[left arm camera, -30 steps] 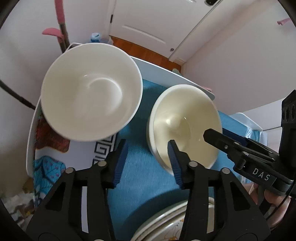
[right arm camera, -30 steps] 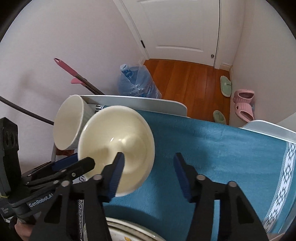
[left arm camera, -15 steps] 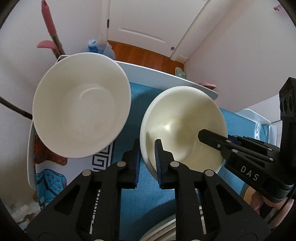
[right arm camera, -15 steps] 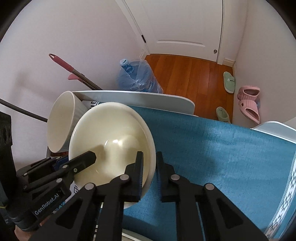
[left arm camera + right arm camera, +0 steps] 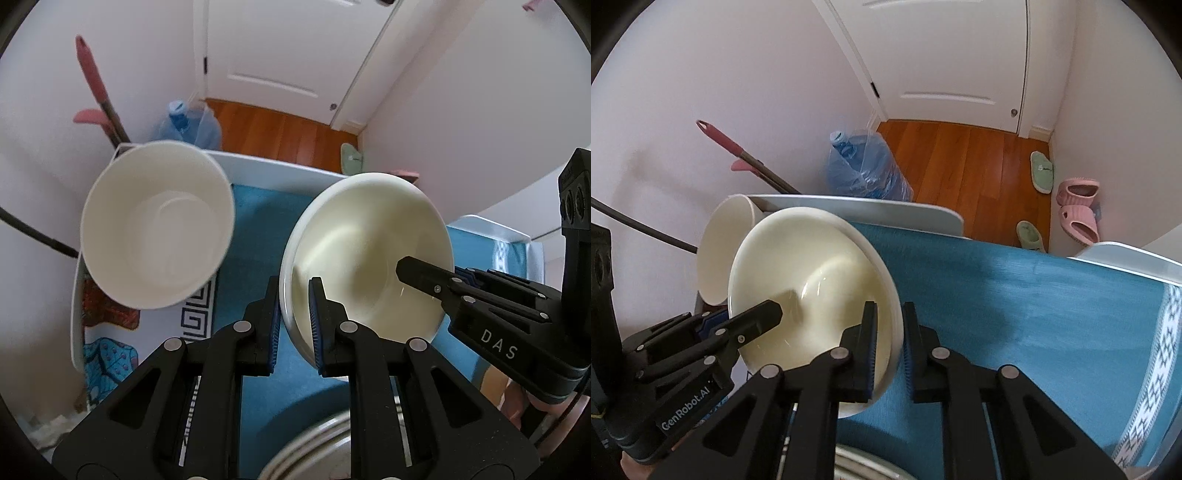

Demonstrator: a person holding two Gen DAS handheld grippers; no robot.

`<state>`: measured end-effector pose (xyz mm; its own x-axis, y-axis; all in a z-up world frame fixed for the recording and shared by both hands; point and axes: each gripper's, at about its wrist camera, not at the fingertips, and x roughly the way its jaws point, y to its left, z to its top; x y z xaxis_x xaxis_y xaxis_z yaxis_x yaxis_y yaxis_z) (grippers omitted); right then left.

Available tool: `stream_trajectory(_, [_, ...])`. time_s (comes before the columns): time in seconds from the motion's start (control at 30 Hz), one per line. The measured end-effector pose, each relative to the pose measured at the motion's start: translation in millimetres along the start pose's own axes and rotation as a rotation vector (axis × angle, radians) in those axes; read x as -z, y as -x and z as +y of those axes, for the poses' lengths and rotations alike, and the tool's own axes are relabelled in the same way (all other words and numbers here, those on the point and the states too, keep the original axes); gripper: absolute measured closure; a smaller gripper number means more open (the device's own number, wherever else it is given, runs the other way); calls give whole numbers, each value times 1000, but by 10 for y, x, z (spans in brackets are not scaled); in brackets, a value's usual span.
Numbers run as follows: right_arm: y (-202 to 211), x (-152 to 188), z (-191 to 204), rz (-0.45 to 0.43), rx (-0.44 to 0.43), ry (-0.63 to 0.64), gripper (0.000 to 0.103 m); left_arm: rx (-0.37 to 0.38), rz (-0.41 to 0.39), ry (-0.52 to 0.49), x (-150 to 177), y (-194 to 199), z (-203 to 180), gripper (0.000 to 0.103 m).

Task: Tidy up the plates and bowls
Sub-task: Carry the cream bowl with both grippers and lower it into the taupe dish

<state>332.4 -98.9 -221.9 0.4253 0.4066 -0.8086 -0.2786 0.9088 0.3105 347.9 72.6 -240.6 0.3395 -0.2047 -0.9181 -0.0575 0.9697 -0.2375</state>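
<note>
A cream bowl hangs tilted over the blue cloth, held on two sides. My left gripper is shut on its left rim. My right gripper clamps the opposite rim, with one finger inside the bowl. In the right wrist view the same cream bowl sits between the pads of my right gripper, and my left gripper reaches in from the lower left. A deeper white bowl stands apart to the left, partly hidden behind the cream bowl in the right wrist view.
A plate rim shows at the bottom edge below the grippers. A white tray lies at the right end of the cloth. Past the table edge are a water jug, a mop handle and slippers on the wooden floor.
Both grippers went from open beside the cream bowl to shut on its opposite rims. The bowl has since come up and tilted, and the white bowl looks farther away.
</note>
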Motion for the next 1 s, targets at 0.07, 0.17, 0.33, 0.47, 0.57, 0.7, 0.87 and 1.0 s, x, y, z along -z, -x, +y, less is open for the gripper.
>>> stream_trajectory(0.07, [121, 27, -11, -19, 2, -1, 91, 0, -12, -12, 29, 107, -92, 90])
stream_trajectory(0.17, [338, 99, -52, -52, 1, -8, 91, 0, -30, -30, 84, 256, -294, 90])
stream_trajectory(0.33, [744, 318, -205, -98, -1, -5, 91, 12, -57, -46, 323, 562, -691, 90])
stream_trajectory(0.47, [1105, 587, -450, -126, -8, -6, 91, 7, -72, -63, 621, 721, -1142, 90])
stream_trajectory(0.57, [1332, 804, -639, -139, -2, -7, 91, 12, -74, -76, 847, 763, -1493, 90])
stream_trajectory(0.7, [1651, 1143, -996, -151, 15, -14, 91, 37, -72, -85, 1100, 776, -1937, 90])
stream_trajectory(0.87, [1918, 1525, -1403, -148, 54, -38, 91, 77, -32, -123, 1387, 664, -2463, 90])
stream_trajectory(1.0, [2005, 1821, -1734, -142, 63, -96, 91, 84, 14, -173, 1573, 488, -2710, 90])
